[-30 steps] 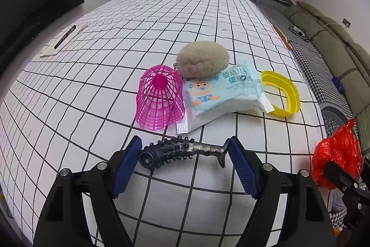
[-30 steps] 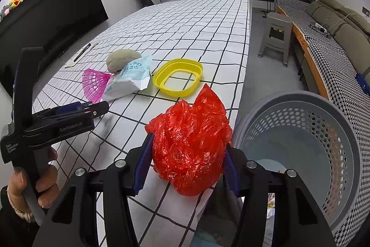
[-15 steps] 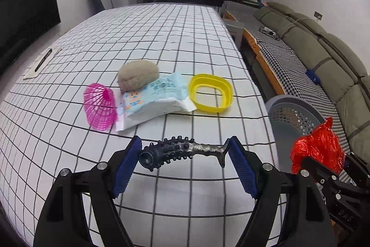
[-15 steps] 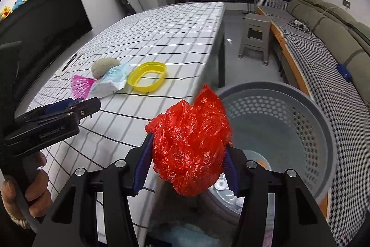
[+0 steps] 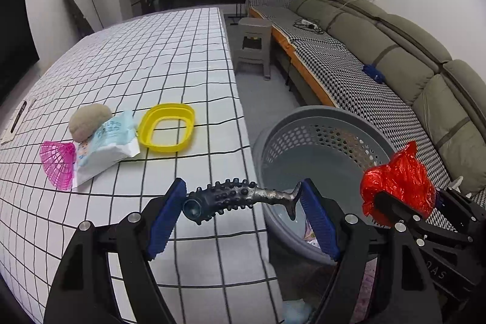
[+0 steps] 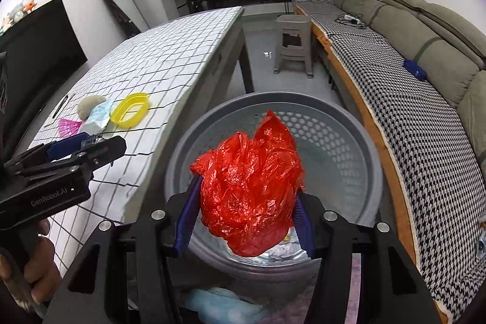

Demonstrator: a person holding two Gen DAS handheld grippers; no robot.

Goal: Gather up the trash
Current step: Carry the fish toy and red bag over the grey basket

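Note:
My left gripper (image 5: 243, 213) is shut on a dark knobbly fish-shaped toy (image 5: 231, 198), held above the table's right edge, beside the grey perforated basket (image 5: 322, 123). My right gripper (image 6: 246, 210) is shut on a crumpled red plastic bag (image 6: 252, 187) and holds it over the basket's opening (image 6: 343, 123). The red bag also shows at the right of the left wrist view (image 5: 398, 181). The left gripper shows at the left of the right wrist view (image 6: 82, 149).
On the checked tablecloth (image 5: 152, 59) lie a yellow ring-shaped dish (image 5: 167, 128), a wipes pack (image 5: 106, 146), a pink mesh cup (image 5: 57, 161) and a beige round object (image 5: 89, 120). A grey stool (image 5: 253, 44) and a sofa (image 5: 395, 56) stand to the right.
Both grippers have swung right, off the table toward the basket. The red bag now hangs over the basket's opening; the fish toy sits at the table's edge.

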